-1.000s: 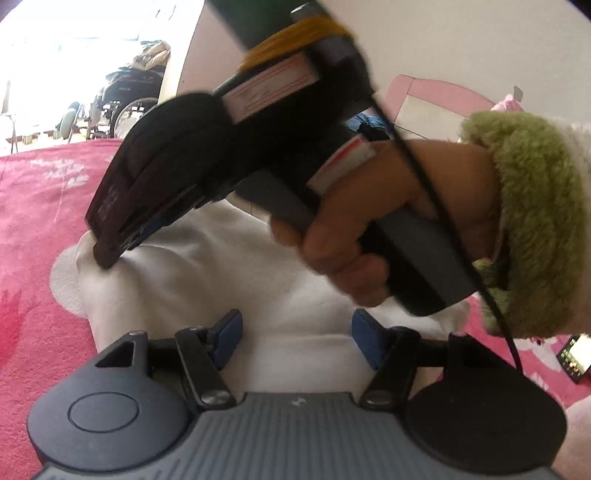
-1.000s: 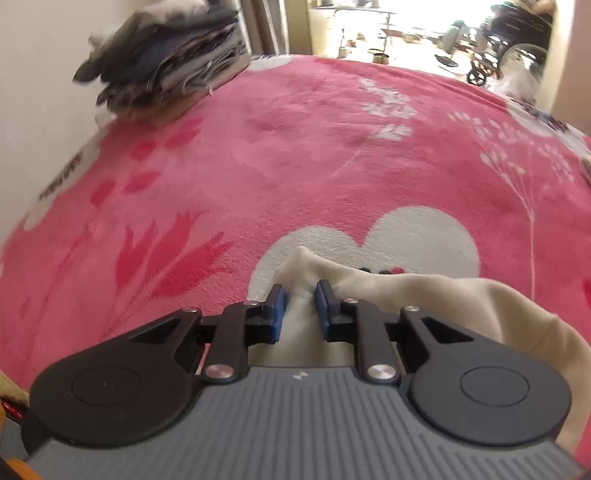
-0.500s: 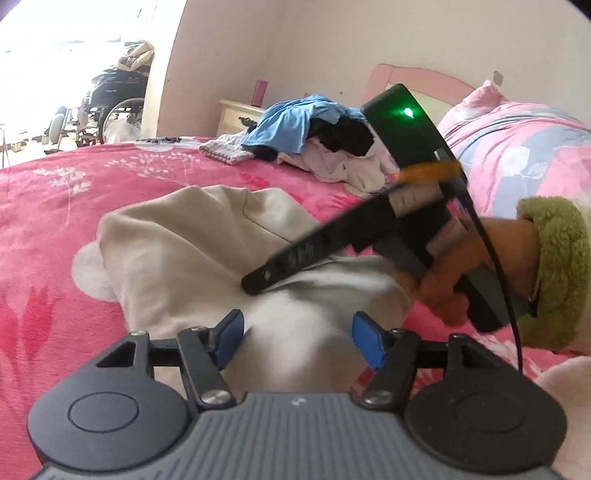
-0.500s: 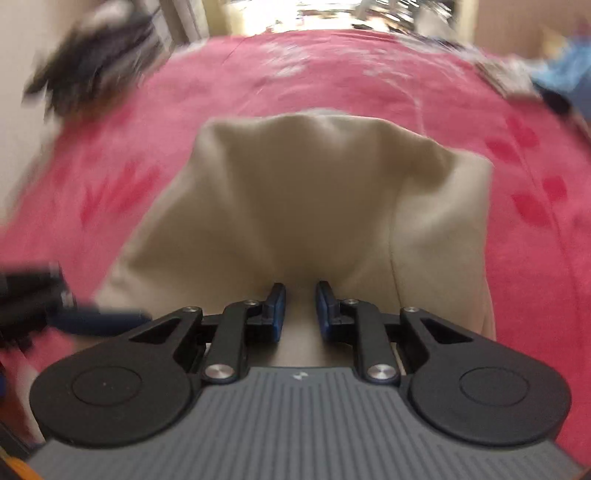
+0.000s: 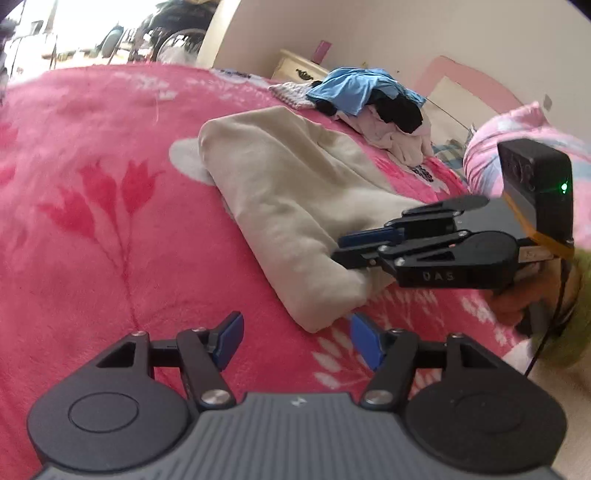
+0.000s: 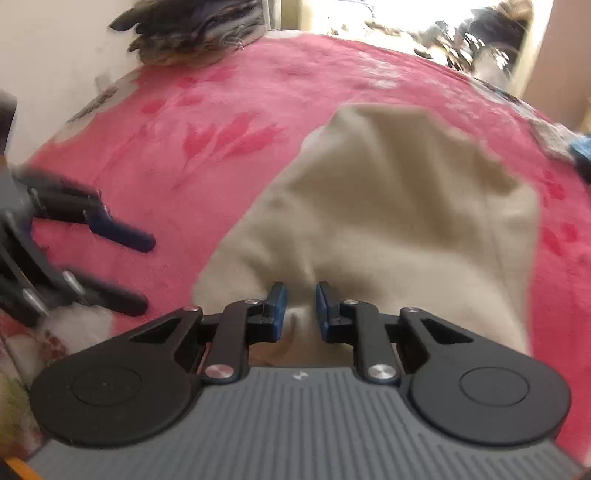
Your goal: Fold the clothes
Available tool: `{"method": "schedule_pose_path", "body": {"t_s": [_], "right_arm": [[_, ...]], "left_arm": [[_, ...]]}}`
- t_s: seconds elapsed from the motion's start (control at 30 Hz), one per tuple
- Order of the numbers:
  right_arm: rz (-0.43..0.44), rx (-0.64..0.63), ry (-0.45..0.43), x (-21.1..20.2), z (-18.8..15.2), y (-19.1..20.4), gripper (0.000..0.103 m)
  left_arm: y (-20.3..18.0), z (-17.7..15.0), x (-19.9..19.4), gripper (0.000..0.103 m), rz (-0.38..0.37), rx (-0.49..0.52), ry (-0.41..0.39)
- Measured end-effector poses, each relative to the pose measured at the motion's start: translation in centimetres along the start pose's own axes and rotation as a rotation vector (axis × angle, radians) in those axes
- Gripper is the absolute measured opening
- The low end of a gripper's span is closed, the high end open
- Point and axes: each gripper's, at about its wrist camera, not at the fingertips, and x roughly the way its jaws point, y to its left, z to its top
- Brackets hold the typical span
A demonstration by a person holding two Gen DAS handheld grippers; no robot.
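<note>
left wrist view, going l to r: pink floral blanket [image 5: 92,229] fills the left half of the frame. bottom centre i see my left gripper [image 5: 295,338], fingers spread w/ nothing between them, just blanket; the near corner of the cream garment [image 5: 288,206] sits just beyond its right pad, not pinched. the garment lies folded in a long strip running from centre frame down to lower centre. upper centre-right there's a pile of unfolded clothes [image 5: 369,99], blue one on top, well apart from the cream piece. right side: my right gripper [image 5: 354,245] comes in from the right edge, tips on the garment's near-right edge.

right wrist view: left gripper blurred at the left edge, fingers apart over the blanket. bottom centre the right gripper [image 6: 298,306] is clenched on a bunched fold of the cream garment [image 6: 399,206], which spreads up across centre-right. stack of folded clothes [image 6: 195,33] at upper left.
</note>
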Motion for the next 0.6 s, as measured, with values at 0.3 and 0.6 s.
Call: {"method": "schedule_pose_path", "body": {"t_s": [0.3, 0.6], "right_arm": [[-0.132, 0.074, -0.054, -4.2, -0.5, -1.3, 0.016], [-0.2, 0.179, -0.104, -4.7, -3.2, -4.2, 0.026]], "left_arm": [[0.3, 3.5, 3.2, 0.067, -0.029, -0.094, -0.028], [-1.1, 4.2, 6.5, 0.076, 0.02, -0.084, -0.006]]}}
